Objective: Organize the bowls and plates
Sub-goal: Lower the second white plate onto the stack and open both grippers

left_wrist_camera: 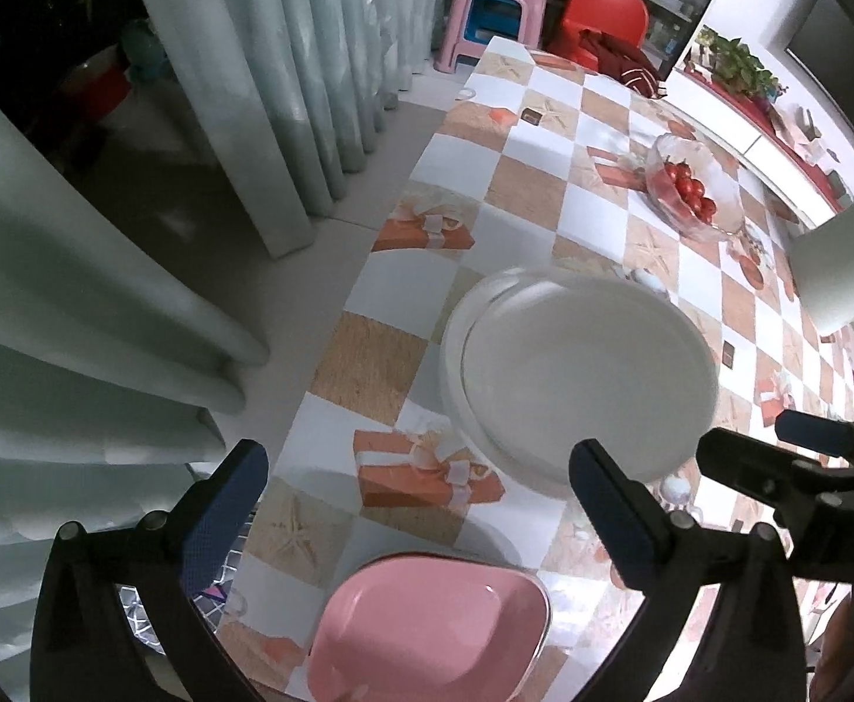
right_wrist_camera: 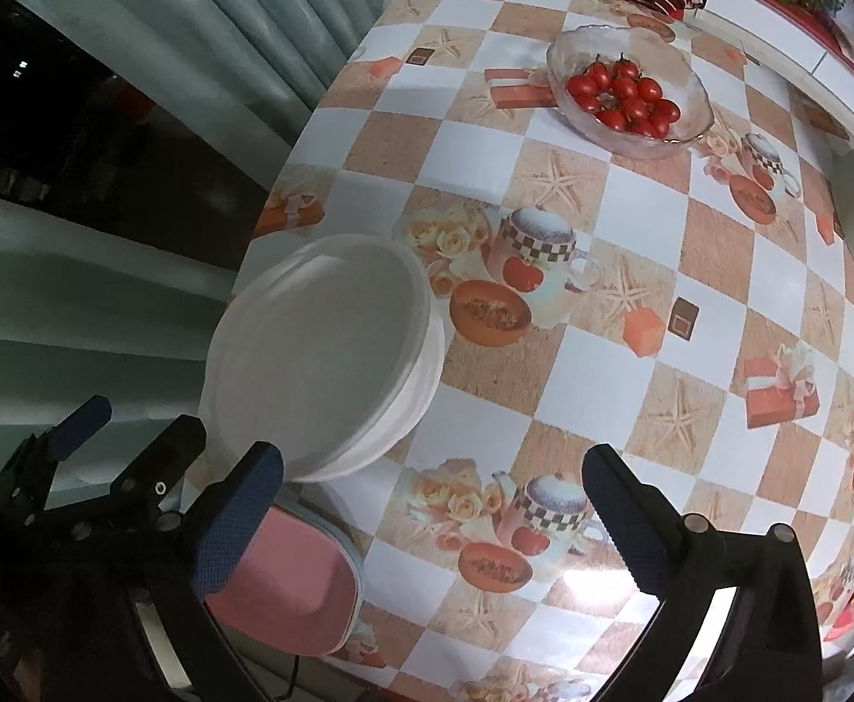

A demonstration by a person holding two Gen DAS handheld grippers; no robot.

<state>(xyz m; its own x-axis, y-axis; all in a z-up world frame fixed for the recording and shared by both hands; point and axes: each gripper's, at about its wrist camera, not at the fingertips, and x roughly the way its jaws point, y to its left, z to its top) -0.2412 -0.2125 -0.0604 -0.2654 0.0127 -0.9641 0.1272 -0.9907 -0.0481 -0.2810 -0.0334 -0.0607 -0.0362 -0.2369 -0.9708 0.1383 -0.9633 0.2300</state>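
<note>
Both the left gripper [left_wrist_camera: 418,503] and right gripper [right_wrist_camera: 432,509] hover wide apart, holding nothing. White plates [left_wrist_camera: 585,374] sit stacked, consolidating space; the pink dish [left_wrist_camera: 427,626] lies just beside them, likely next.

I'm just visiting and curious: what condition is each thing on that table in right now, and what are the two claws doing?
White plates: stacked, top one empty, near the table edge.
Pink dish: empty, upright, apart from the stack.
Glass bowl: upright, holding cherry tomatoes.
Left gripper: open, holding nothing, above the table.
Right gripper: open, holding nothing.
Checkered tablecloth: spread flat.
</note>
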